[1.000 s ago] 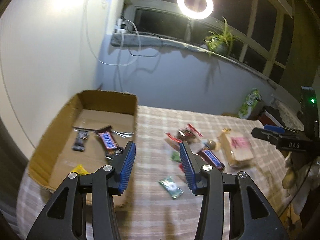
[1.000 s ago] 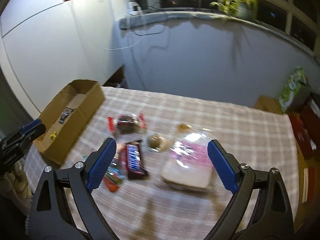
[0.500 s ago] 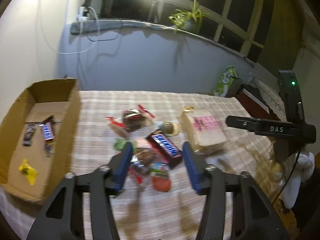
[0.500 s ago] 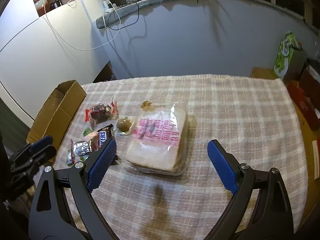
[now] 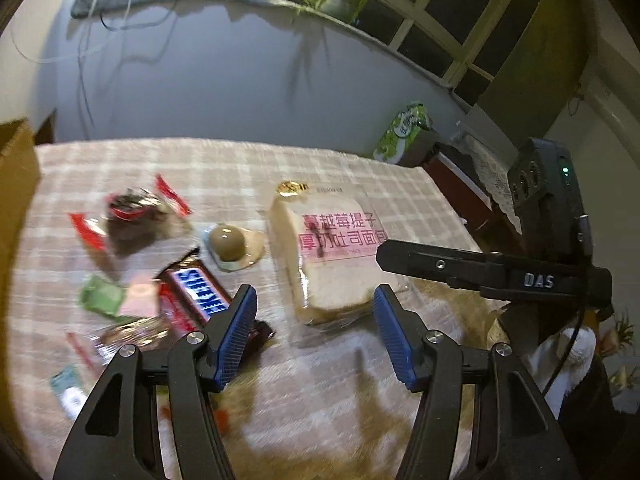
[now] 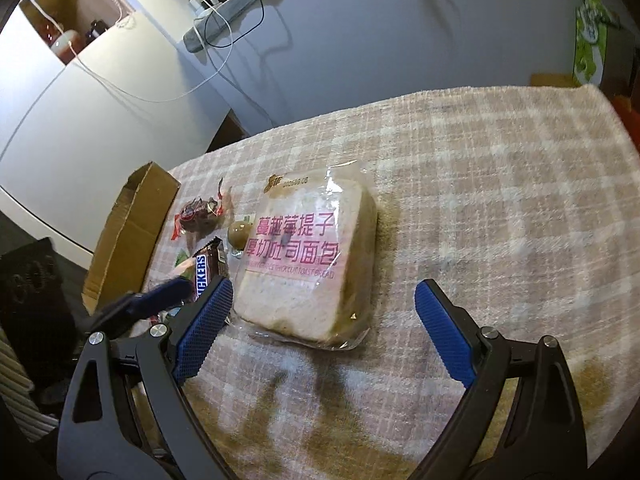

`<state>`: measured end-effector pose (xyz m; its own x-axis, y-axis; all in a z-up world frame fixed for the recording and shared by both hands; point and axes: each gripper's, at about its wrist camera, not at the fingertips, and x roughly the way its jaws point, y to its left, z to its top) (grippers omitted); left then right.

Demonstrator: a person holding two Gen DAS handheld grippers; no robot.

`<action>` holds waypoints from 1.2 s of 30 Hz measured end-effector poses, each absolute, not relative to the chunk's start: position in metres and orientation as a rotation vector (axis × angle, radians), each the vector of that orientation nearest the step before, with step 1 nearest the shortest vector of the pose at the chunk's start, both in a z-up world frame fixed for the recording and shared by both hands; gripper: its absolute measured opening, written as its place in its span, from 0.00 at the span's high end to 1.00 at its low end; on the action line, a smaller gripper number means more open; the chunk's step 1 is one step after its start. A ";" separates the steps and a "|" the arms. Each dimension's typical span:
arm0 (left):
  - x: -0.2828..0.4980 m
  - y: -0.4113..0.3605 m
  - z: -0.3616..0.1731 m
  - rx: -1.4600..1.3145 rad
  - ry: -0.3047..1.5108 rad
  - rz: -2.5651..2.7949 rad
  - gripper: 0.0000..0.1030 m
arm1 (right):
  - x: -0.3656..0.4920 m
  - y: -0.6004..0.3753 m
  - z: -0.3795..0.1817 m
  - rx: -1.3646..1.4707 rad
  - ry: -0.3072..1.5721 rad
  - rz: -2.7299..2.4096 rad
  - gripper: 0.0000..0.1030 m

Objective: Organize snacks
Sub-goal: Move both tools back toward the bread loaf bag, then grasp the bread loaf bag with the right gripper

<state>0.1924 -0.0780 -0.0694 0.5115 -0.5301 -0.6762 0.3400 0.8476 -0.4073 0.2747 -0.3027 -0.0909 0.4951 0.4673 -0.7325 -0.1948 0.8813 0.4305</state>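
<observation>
Readable print on the snacks and the rig

The bread bag (image 6: pixel 308 256) carries pink Chinese characters above "THICK CUT TOAST BREAD"; the chocolate bar (image 5: pixel 198 294) reads "SNICKERS"; the right gripper (image 5: pixel 536 280) bears "DAS".

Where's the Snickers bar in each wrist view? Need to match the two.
Left wrist: Snickers bar lower left of centre, beside the left gripper's left finger.
Right wrist: Snickers bar far left, just above the right gripper's left finger.
Shared landmark: bagged bread, immediately right of the bar.
</observation>
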 end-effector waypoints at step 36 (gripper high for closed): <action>0.214 -0.119 -0.084 -0.170 0.932 -0.573 0.58 | 0.287 -0.290 -0.096 0.300 1.025 0.457 0.51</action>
